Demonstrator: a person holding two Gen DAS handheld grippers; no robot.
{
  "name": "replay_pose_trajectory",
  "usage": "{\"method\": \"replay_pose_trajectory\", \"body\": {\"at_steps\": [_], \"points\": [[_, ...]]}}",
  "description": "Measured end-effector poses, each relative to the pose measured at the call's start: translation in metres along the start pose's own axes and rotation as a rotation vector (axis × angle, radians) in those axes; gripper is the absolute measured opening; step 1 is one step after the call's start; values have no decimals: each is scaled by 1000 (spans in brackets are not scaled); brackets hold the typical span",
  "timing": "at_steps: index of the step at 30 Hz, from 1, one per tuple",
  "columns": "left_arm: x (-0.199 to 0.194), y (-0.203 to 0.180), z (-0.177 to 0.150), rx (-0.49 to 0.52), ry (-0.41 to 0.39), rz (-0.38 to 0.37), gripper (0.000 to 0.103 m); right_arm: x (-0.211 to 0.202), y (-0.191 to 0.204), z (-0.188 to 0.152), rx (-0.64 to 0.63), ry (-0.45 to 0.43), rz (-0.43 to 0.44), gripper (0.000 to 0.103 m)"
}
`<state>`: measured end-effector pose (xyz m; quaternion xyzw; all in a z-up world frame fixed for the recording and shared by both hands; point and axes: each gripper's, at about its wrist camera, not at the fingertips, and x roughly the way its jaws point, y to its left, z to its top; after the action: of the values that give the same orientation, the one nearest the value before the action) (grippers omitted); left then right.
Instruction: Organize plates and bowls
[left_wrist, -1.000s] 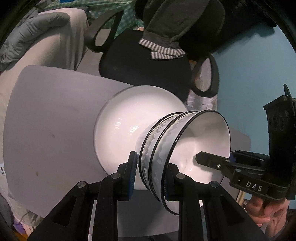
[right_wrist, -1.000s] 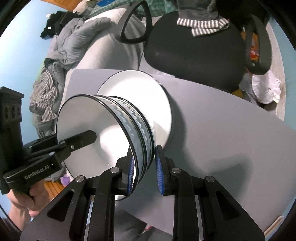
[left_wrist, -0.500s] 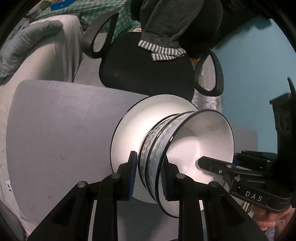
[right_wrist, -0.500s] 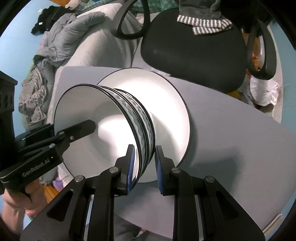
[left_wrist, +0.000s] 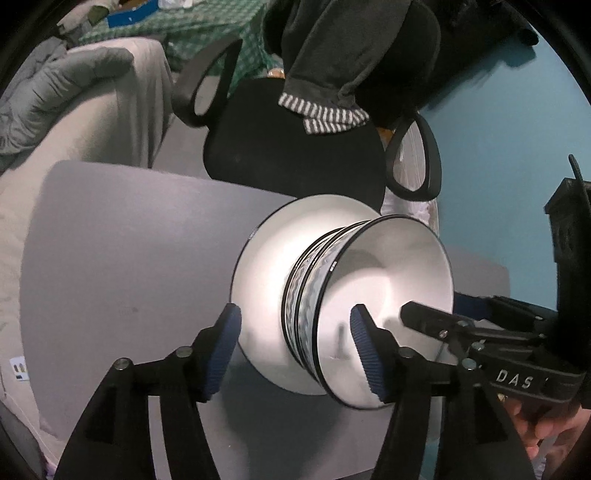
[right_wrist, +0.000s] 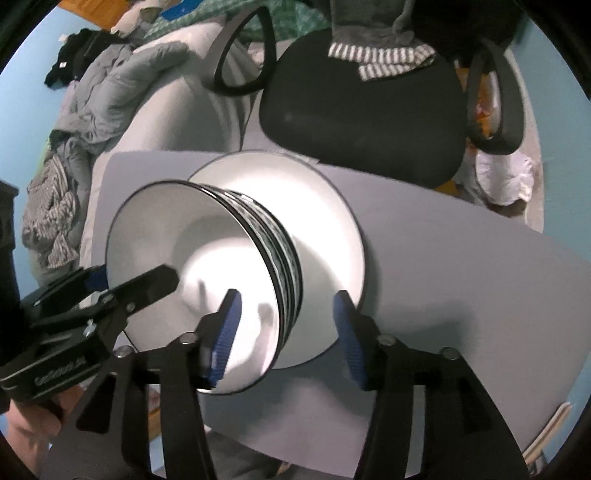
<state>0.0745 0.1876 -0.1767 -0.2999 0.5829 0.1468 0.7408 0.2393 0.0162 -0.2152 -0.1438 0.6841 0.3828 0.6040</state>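
Two nested white bowls (left_wrist: 388, 295) with black rims and wavy grey outer bands sit stacked on a white plate (left_wrist: 273, 266) on the grey table. My left gripper (left_wrist: 295, 350) is open, its blue pads standing apart on either side of the bowls' rims. My right gripper (right_wrist: 284, 336) is open too, astride the same bowls (right_wrist: 207, 280) from the opposite side; the plate (right_wrist: 332, 229) lies beneath. Each gripper shows in the other's view, the right (left_wrist: 480, 343) and the left (right_wrist: 92, 302).
The grey table (left_wrist: 129, 258) stretches left of the plate; its far edge runs close behind. A black office chair (left_wrist: 295, 147) with draped clothing stands just beyond the table. A bed with grey bedding (right_wrist: 110, 92) lies at the far left.
Both grippers have opened and let go of the bowls' rims. The bowl stack and plate now rest on the table, shifted toward the chair side.
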Motion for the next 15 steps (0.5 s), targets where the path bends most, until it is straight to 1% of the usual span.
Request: {"method": "replay_pose_trajectory", "body": {"at_steps": [1,4,6,7,10,13,15], "points": [[-5,-1,-1,0,-6,9,63,-5,1,-1,-1,-14,-17,60],[-27,-7,-7,10,-43,26,65,-24,4,-5,-5,-61,-65,65],[-41,-11,-11,20,-73,32,71,-37,6,-7,-6,-93,-90,65],[-49,-14,-13,27,-92,31,77,-46,8,-10,-7,-115,-96,66],[-73,-25,-20,53,-145,28,77,-70,13,-16,-15,-167,-110,67],[-96,-35,-25,75,-195,41,77,-95,21,-21,-31,-216,-127,67],[-108,-41,-29,81,-224,51,84,-106,25,-25,-39,-239,-135,67]]}}
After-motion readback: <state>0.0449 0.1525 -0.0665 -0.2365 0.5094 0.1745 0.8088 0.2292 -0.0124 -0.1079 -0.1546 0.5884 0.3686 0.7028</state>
